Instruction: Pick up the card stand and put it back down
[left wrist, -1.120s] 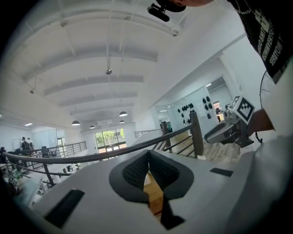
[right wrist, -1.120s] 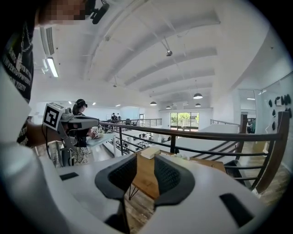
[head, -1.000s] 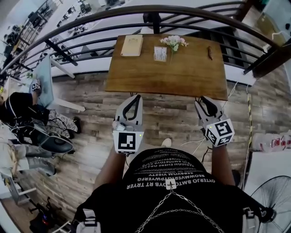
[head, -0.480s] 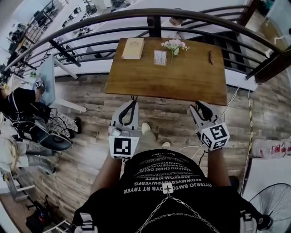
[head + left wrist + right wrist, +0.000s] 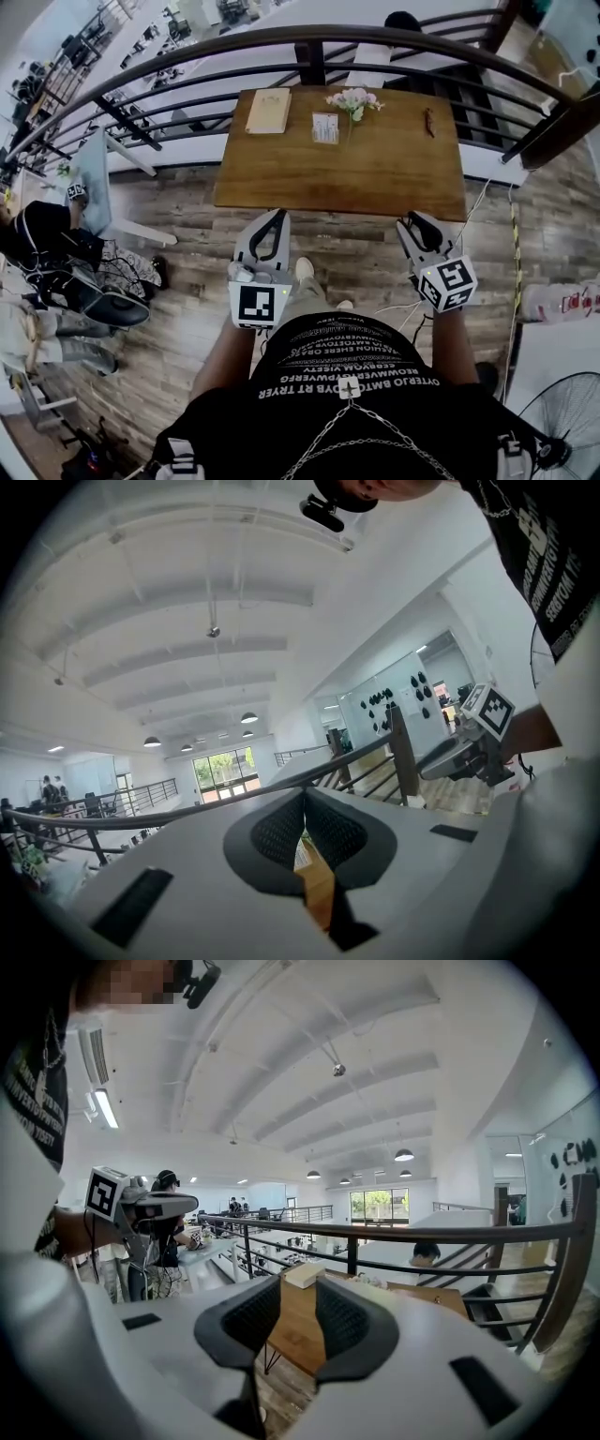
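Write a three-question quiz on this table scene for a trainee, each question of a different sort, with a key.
1. True or false: a gripper holds the card stand.
2. What stands beside the card stand on the table? A) flowers B) a mug C) a laptop
3. Fill in: the fingers of the right gripper stand ___, with nothing held between them.
Key: 1 false, it stands on the table; 2 A; 3 apart.
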Motion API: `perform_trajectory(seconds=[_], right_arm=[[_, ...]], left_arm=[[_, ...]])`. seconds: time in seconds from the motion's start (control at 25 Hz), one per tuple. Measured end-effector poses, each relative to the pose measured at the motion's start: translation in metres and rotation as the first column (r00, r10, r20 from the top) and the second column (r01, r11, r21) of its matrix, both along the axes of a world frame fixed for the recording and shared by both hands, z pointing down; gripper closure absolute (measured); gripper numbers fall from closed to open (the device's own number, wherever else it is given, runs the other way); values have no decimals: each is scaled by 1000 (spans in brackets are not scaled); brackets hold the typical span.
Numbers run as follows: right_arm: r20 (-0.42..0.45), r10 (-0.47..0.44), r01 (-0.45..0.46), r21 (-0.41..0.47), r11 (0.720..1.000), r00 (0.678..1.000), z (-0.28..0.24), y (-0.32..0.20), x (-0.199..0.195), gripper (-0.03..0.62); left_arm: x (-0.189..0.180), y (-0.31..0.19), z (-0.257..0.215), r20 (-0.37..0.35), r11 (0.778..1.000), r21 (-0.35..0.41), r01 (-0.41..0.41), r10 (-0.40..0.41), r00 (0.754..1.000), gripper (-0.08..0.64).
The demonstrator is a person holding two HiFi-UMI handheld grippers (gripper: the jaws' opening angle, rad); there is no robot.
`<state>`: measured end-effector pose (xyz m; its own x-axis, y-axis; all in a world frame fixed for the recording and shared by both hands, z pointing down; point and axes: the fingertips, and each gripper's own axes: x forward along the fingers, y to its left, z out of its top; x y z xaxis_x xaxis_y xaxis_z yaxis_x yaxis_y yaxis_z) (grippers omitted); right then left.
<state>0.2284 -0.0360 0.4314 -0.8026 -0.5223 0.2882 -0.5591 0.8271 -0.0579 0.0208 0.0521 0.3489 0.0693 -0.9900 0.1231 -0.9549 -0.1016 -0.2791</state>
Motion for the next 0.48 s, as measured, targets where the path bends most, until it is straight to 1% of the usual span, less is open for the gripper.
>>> perform_trajectory(seconds=[0.08, 0.28, 0.48], right_arm=[[-6, 4, -4, 3, 1000, 1000, -1, -6, -2, 476], [-17, 15, -15, 6, 1000, 1000, -5, -24, -11, 476], [-30, 36, -35, 2, 999, 999, -7, -47, -22, 476]], left_arm=[[-2, -8, -1, -9, 1000, 3, -7, 7, 1000, 533], [-6, -32, 2, -24, 999, -17, -32, 32, 999, 532], [-18, -61, 0, -28, 998, -10, -55, 55, 998, 533]])
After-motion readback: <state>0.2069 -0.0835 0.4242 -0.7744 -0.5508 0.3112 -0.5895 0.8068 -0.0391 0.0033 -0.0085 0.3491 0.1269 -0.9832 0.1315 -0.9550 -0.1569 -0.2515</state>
